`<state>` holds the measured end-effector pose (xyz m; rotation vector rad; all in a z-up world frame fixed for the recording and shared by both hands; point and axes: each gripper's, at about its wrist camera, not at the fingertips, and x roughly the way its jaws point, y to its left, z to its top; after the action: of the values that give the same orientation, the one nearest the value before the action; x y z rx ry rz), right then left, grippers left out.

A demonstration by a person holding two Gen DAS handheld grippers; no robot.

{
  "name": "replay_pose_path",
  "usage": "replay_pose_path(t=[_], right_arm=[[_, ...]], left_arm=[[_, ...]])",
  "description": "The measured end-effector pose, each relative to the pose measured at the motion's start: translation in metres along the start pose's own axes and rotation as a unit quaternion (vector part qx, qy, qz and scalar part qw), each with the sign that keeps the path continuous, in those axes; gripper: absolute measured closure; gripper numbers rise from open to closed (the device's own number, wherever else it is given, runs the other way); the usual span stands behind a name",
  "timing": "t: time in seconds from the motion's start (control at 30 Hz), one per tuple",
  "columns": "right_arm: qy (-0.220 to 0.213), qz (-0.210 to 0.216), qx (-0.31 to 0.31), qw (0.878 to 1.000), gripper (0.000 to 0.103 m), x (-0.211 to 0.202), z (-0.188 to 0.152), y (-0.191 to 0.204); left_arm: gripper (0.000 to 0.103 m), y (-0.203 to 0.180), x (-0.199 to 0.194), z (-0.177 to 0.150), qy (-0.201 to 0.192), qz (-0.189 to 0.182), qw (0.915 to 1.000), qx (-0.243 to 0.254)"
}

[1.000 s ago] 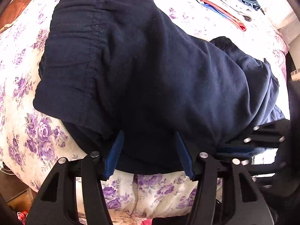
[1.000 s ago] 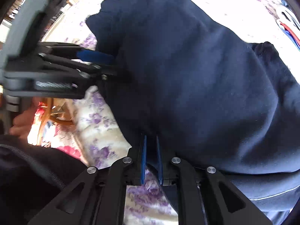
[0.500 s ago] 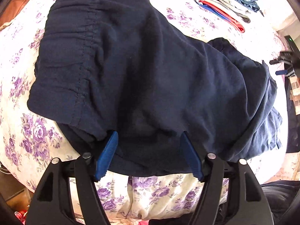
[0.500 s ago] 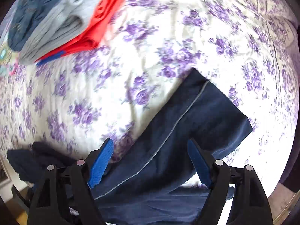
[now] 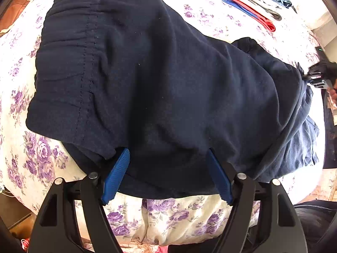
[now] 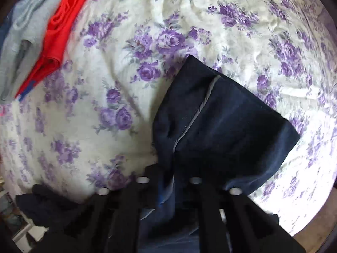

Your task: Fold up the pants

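black tongs (image 5: 167, 174), ribbed blue pads (image 5: 117, 176), perhaps steel screws (image 5: 92, 175)

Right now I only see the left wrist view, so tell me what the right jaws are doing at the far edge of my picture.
Observer: The right gripper has just closed its jaws. They are shut on the pants, with leg fabric bunched between them.
Operator: Say where on the leg.
Observer: Short of the hem, which lies spread on the bedspread beyond the jaws.
Operator: Give me a landmark on that leg.
Observer: A thin grey stripe runs along the leg from the hem right into the jaws.
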<state>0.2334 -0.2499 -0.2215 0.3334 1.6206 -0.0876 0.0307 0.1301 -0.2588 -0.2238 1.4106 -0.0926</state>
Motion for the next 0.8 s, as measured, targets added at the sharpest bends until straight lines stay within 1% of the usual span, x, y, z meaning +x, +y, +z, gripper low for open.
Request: replay_pose_path(t=[0.1, 0.17, 0.23, 0.27, 0.33, 0.4, 0.5, 0.53, 0.6, 0.63, 0.67, 0.7, 0.73, 0.77, 0.8], right_arm=[[-0.044, 0.043, -0.014, 0.998, 0.098, -0.04, -0.03, -0.01], [-0.075, 0.073, -0.017, 0.994, 0.098, -0.065, -0.063, -0.025], [-0.104, 0.096, -0.016, 0.99, 0.098, -0.086, -0.079, -0.058], [-0.115, 0.105, -0.013, 0.988, 0.098, -0.094, -0.079, -0.079], [-0.129, 0.12, 0.007, 0.984, 0.098, -0.097, -0.1, -0.102], [-0.135, 0.128, 0.032, 0.982, 0.098, -0.092, -0.126, -0.13], [-0.147, 0.123, 0.072, 0.979, 0.098, -0.076, -0.17, -0.159], [-0.151, 0.119, 0.086, 0.978, 0.098, -0.061, -0.185, -0.166], [-0.153, 0.12, 0.125, 0.973, 0.098, -0.038, -0.206, -0.186], [-0.148, 0.121, 0.148, 0.97, 0.098, -0.025, -0.216, -0.196], [-0.139, 0.121, 0.171, 0.968, 0.098, -0.012, -0.225, -0.206], [-0.126, 0.125, 0.191, 0.965, 0.099, 0.004, -0.234, -0.212], [-0.115, 0.132, 0.204, 0.963, 0.099, 0.018, -0.24, -0.216], [-0.11, 0.132, 0.208, 0.963, 0.099, 0.029, -0.246, -0.217], [-0.113, 0.132, 0.21, 0.962, 0.099, 0.035, -0.248, -0.218]], left_arm=[[0.032, -0.007, -0.003, 0.006, 0.011, 0.013, 0.9998, 0.01], [0.043, -0.015, -0.01, 0.012, 0.005, 0.021, 0.9993, 0.031], [0.044, -0.026, -0.019, 0.02, -0.004, 0.014, 0.9986, 0.05], [0.044, -0.031, -0.024, 0.024, -0.012, 0.012, 0.9982, 0.058], [0.044, -0.047, -0.03, 0.033, -0.024, -0.001, 0.9965, 0.08], [0.044, -0.064, -0.027, 0.042, -0.021, -0.006, 0.9941, 0.107], [0.044, -0.085, -0.01, 0.05, 0.007, -0.019, 0.991, 0.132], [0.044, -0.09, -0.004, 0.051, 0.02, -0.031, 0.9896, 0.139], [0.044, -0.101, 0.009, 0.05, 0.047, -0.054, 0.9863, 0.149], [0.044, -0.107, 0.017, 0.047, 0.064, -0.065, 0.9836, 0.156], [0.044, -0.111, 0.024, 0.044, 0.078, -0.068, 0.9813, 0.162], [0.044, -0.117, 0.033, 0.041, 0.09, -0.056, 0.9795, 0.171], [0.044, -0.123, 0.041, 0.038, 0.095, -0.036, 0.9775, 0.184], [0.04, -0.127, 0.043, 0.036, 0.094, -0.028, 0.9759, 0.195], [0.037, -0.13, 0.044, 0.037, 0.094, -0.03, 0.9748, 0.2]])
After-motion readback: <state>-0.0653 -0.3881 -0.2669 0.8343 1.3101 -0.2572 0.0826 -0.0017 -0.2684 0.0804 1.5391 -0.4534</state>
